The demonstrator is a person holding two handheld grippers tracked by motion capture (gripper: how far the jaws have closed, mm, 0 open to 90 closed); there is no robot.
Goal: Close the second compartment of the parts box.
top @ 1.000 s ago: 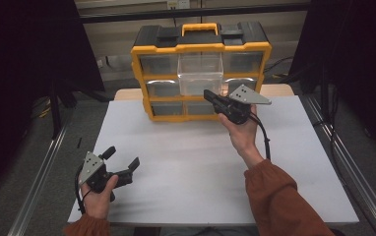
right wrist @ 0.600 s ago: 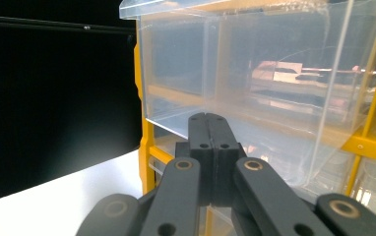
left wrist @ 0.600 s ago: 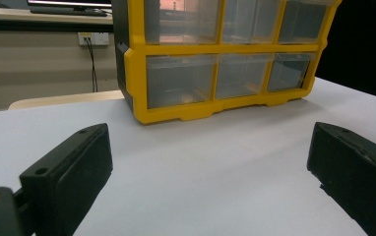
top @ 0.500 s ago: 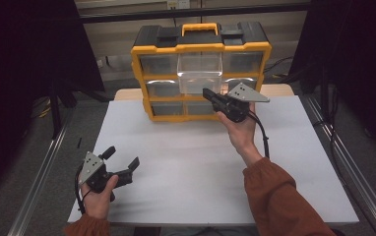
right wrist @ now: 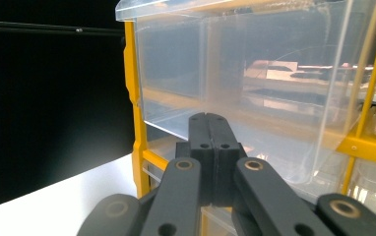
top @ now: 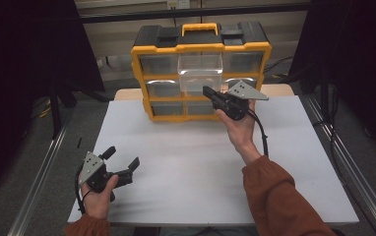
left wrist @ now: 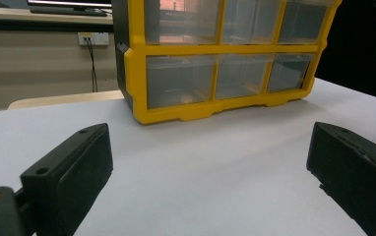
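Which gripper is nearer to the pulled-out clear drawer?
Right. The right gripper, jaws shut, sits at the clear drawer front. The left gripper, open, rests far away near the table's near-left corner.

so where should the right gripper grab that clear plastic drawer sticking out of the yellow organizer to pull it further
Grip the front wall of the clear plastic drawer at its top rim, coming from the front and slightly above. It juts out of the yellow and black drawer organizer, open-topped, so one jaw could likely slip inside. The right gripper sits shut at its lower front edge and would have to open first.
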